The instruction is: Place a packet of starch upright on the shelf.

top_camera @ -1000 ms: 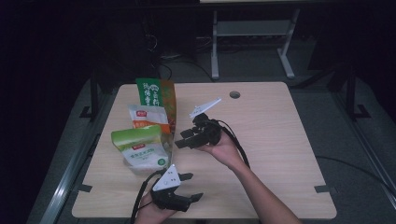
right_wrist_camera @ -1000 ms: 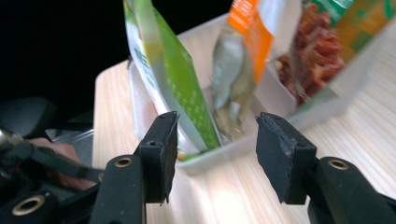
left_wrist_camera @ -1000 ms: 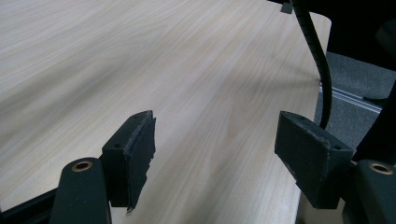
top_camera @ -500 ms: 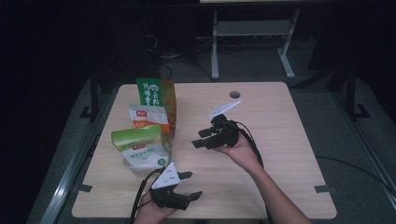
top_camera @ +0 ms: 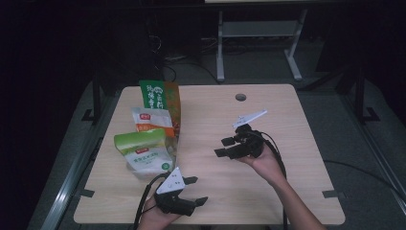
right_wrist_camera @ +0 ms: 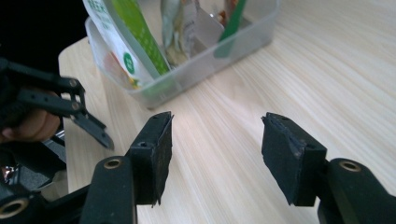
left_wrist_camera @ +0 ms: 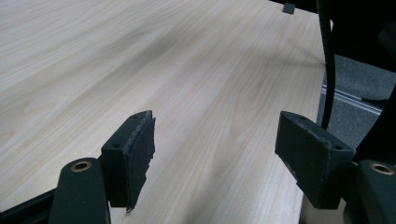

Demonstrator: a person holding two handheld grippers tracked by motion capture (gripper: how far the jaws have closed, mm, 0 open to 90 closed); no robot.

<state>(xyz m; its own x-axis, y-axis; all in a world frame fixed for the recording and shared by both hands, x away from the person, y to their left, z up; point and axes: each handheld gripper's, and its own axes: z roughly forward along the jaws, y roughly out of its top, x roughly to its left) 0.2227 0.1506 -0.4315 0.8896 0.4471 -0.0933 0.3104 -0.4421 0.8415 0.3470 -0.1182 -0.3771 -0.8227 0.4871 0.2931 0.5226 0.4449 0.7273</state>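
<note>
Three snack bags stand in a clear plastic bin [right_wrist_camera: 219, 53] at the table's left: a tall green bag [top_camera: 158, 96], a white and orange bag [top_camera: 151, 120] and a pale green and white bag [top_camera: 143, 151]. My right gripper [top_camera: 220, 147] hovers over mid-table, right of the bin and pointing at it. Its jaws have just been opening, and in the right gripper view [right_wrist_camera: 215, 154] only bare wood lies between them. My left gripper [top_camera: 198, 190] rests by the front edge, open, with nothing between its pads [left_wrist_camera: 215, 158].
The wooden table [top_camera: 287, 182] has a round cable hole [top_camera: 241, 97] near its far edge. A metal stand [top_camera: 258, 33] sits on the floor behind it. A black cable [left_wrist_camera: 327, 70] hangs past the table edge in the left gripper view.
My right gripper has pulled away from the bags, moving right and toward the front, and its jaws have spread wider. The left gripper has stayed put.
</note>
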